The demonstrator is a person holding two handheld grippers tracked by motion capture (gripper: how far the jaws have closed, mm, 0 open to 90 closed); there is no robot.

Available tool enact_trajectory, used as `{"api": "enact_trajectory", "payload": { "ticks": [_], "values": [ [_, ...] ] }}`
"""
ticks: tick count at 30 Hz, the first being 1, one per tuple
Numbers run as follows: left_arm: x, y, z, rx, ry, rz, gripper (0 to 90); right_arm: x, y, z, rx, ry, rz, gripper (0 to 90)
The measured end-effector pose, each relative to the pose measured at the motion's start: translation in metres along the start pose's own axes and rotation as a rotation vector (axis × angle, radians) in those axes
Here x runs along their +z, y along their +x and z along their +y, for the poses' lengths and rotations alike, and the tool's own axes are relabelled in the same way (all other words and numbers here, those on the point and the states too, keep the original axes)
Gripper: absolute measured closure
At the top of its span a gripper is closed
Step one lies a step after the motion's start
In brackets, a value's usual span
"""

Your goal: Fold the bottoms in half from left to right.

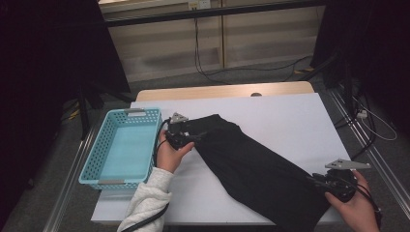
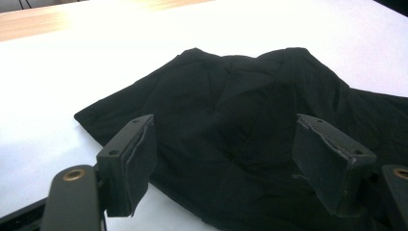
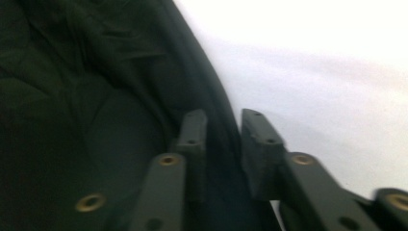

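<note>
A black garment [image 1: 251, 164] lies slantwise on the white table [image 1: 290, 116], from the middle to the near right corner. My left gripper [image 1: 197, 137] is at its far left end. In the left gripper view that gripper [image 2: 223, 159] stands open, its jaws wide apart over the bunched cloth [image 2: 231, 96] and not pressing on it. My right gripper [image 1: 312, 180] is at the garment's near right end. In the right gripper view its jaws [image 3: 223, 139] stand a little apart, with the cloth's edge [image 3: 72, 96] running between them and a gap still showing.
A light blue perforated basket [image 1: 96, 154] stands at the table's left side, close to my left hand. Bare white tabletop lies to the right of the garment and behind it. The wooden table edge [image 1: 222, 91] runs along the back, with cables on the floor beyond.
</note>
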State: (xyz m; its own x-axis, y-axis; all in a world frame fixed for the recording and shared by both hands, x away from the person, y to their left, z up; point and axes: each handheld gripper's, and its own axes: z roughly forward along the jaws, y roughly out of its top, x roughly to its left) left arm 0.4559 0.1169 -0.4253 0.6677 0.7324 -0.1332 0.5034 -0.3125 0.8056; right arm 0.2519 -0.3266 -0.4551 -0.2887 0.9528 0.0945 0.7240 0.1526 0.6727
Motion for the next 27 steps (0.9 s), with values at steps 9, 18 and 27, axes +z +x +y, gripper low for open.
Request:
{"api": "enact_trajectory", "payload": {
  "ticks": [9,18,27],
  "values": [
    [0.000,0.000,0.000,-0.003,-0.001,0.000,24.2,0.000,-0.003,-0.002,0.034,-0.014,0.072,89.0],
    [-0.004,0.008,0.000,-0.023,-0.009,0.030,22.7,-0.020,-0.031,-0.008,0.078,-0.025,0.012,89.5],
    [0.005,0.016,0.000,-0.046,-0.012,0.039,21.2,-0.015,-0.021,0.013,0.007,-0.069,-0.004,64.6]
  ]
}}
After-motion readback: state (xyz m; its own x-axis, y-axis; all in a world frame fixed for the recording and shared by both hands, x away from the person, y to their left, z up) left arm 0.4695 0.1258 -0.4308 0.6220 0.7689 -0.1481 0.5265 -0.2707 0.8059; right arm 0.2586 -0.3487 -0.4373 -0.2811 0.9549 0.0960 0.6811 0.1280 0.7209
